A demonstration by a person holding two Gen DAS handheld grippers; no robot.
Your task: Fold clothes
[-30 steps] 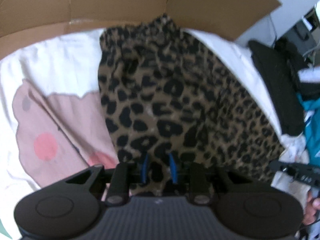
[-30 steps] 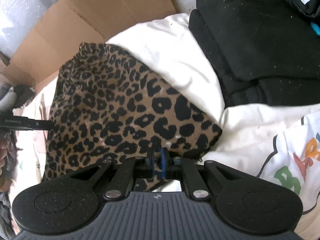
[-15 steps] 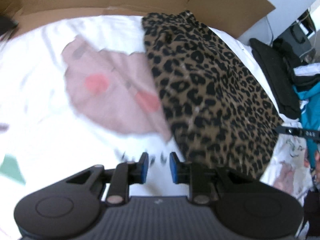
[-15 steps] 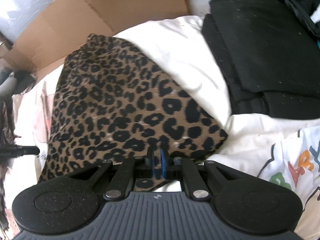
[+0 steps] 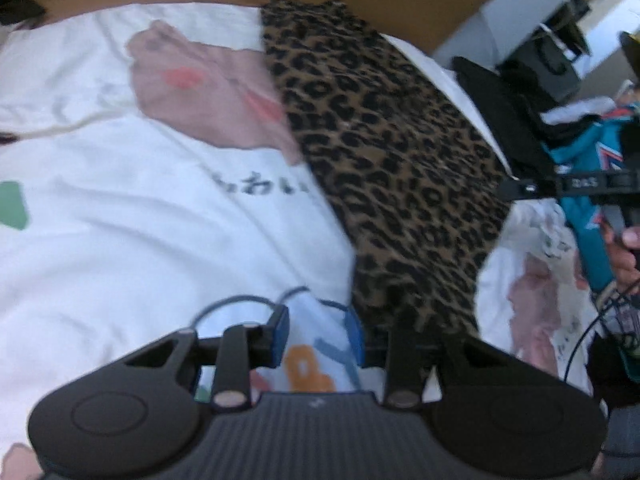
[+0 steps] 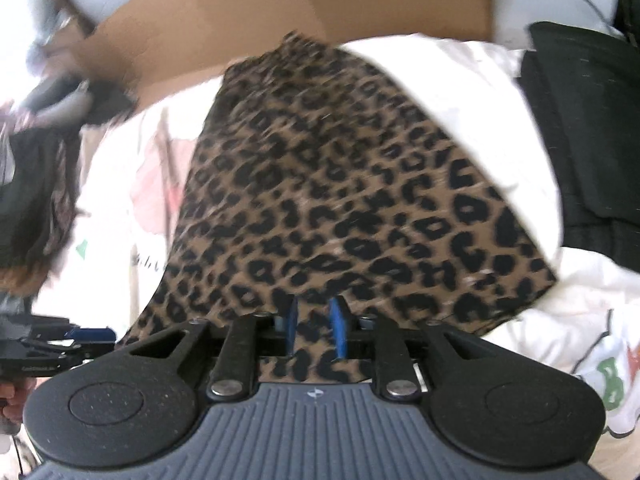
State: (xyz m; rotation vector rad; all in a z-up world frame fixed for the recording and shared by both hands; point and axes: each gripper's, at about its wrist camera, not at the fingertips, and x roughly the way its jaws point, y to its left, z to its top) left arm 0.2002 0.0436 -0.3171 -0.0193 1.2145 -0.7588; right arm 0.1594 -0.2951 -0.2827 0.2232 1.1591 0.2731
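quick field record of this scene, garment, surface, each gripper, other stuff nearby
garment: leopard-print garment, lying folded and flat
surface: white printed sheet under it
left gripper: jaws opening, nothing between them, over the sheet beside the garment's near edge
right gripper: jaws opening, over the garment's near edge, pads apart from the cloth
behind: cardboard flat at the far edge
side: black folded clothes to the garment's right
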